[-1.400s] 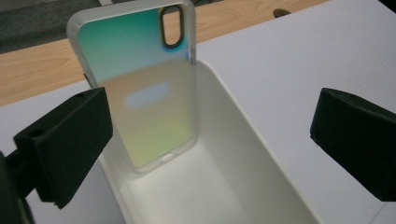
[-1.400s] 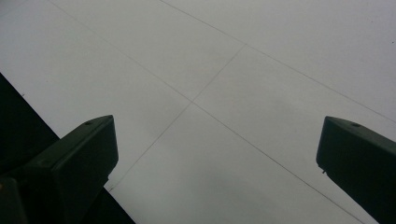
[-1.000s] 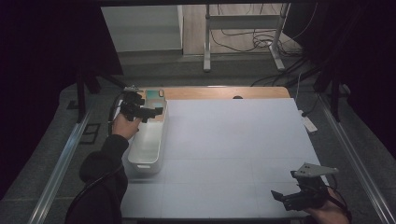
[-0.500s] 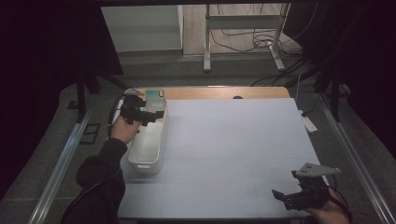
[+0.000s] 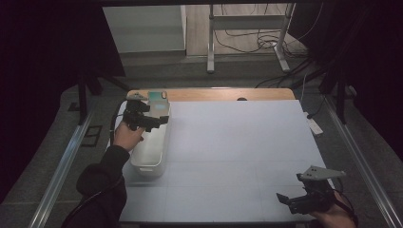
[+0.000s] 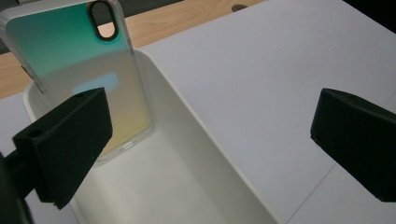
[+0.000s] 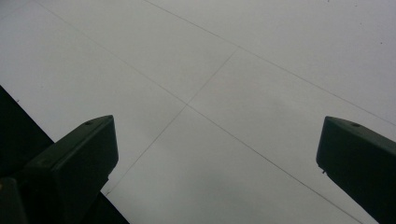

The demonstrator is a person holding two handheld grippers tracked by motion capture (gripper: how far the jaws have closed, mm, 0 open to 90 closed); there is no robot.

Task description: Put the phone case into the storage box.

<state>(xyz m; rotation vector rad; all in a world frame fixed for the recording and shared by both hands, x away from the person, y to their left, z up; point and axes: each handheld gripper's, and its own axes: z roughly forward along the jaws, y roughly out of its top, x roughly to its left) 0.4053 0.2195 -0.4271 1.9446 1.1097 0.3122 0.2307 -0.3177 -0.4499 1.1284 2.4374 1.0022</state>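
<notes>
Two black tools are in the person's hands, and both have their jaws spread wide with nothing between them. The right tool (image 5: 304,202) is nearest, low at the near right corner of the bench (image 5: 237,152); it carries a grey three-cornered plate on top. In the right gripper view its two blocky, matte jaws stand over the smooth white bench surface, which is crossed by thin straight lines, and the dark edge of the bench cuts the lower left corner.

Farther away, on the left side, a white bin (image 5: 151,147) stands on the bench — a long rectangular box with rounded corners and smooth, slightly glossy plastic walls. The left tool (image 5: 149,118) is over the far half of this bin, and the hand and dark sleeve come up beside the bin's left wall. In the left gripper view the left jaw is seen in front of a phone case (image 6: 88,79), while the right jaw is out over the white bench beyond the bin's wall.

The phone case is flat and thin, with a clear rounded rim and an oval camera opening near its top. Its back is shiny — teal at the top, fading to pale yellow lower down. It leans tilted inside the bin against the far end wall, its top above the rim. Behind it lies the bare wooden strip of the bench.
</notes>
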